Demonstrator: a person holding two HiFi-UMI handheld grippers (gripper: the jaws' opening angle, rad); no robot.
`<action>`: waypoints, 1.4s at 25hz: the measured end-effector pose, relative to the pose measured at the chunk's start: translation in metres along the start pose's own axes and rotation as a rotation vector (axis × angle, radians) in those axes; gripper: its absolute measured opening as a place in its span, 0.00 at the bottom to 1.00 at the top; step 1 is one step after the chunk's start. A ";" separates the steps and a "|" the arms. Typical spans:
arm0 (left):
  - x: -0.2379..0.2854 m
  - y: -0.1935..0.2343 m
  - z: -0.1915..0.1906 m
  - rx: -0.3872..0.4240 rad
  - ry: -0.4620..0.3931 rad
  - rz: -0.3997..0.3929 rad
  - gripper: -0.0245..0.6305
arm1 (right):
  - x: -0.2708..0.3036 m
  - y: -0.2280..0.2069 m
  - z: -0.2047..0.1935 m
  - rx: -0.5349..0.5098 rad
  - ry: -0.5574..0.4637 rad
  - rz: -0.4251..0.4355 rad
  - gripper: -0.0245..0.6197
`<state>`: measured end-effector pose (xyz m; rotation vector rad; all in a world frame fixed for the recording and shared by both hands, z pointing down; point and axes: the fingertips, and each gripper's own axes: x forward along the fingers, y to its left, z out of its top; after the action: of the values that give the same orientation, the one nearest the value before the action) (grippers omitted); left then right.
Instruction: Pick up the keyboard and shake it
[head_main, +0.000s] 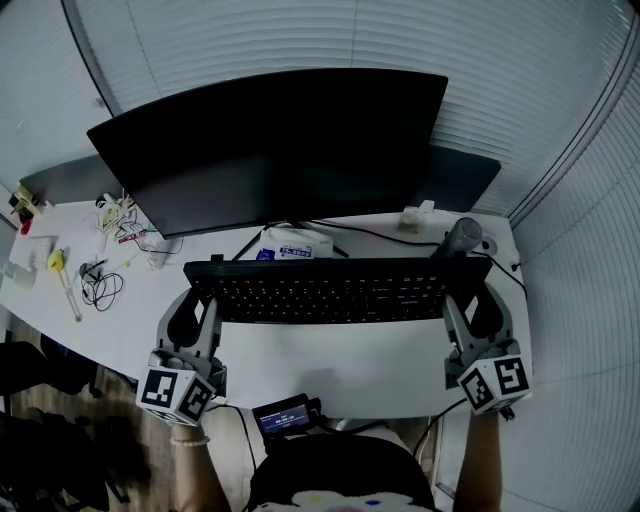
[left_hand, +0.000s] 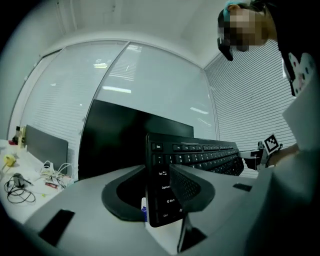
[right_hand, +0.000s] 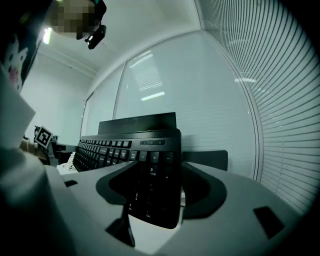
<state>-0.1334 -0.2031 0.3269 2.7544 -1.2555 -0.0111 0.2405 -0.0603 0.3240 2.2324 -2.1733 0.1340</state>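
Closest to us, at the near edge of the desk (head_main: 330, 372), a small screen device (head_main: 284, 416) sits between our two arms. Just beyond it we hold the left gripper (head_main: 197, 312) and the right gripper (head_main: 470, 312), one at each side.

Each is clamped on one end of the keyboard (head_main: 335, 288). The left gripper view shows the jaws pressing the front and back of the left end, by the shift and control keys. The right gripper view shows the other pair closed the same way over the number pad. The keyboard spans the gap between the two grippers, tipped so its keys face us. It appears to be clear of the desk, with a soft shadow on the white top below it.

So we judge the pick-up done: both ends are gripped and the keyboard is in the air. The shaking is what remains, and nothing here tells us whether it is under way. Both holds are only at the very ends, so a slip at either side looks like the main risk.

Farther back, a packet (head_main: 290, 243) lies behind the keyboard and loose cables (head_main: 100, 285) sit off to the left. Beyond them stands the dark monitor (head_main: 280, 140), with blinds (head_main: 250, 40) covering the window behind it.
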 end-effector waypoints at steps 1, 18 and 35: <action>-0.002 -0.002 0.009 0.015 -0.024 -0.005 0.26 | -0.004 0.001 0.007 -0.006 -0.024 -0.002 0.47; -0.037 -0.028 0.126 0.159 -0.360 -0.042 0.26 | -0.051 0.015 0.112 -0.062 -0.343 -0.027 0.47; -0.035 -0.036 0.146 0.107 -0.414 -0.064 0.26 | -0.054 0.017 0.122 -0.071 -0.351 -0.038 0.47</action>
<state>-0.1374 -0.1683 0.1771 2.9854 -1.2814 -0.5613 0.2274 -0.0163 0.1971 2.4074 -2.2438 -0.3575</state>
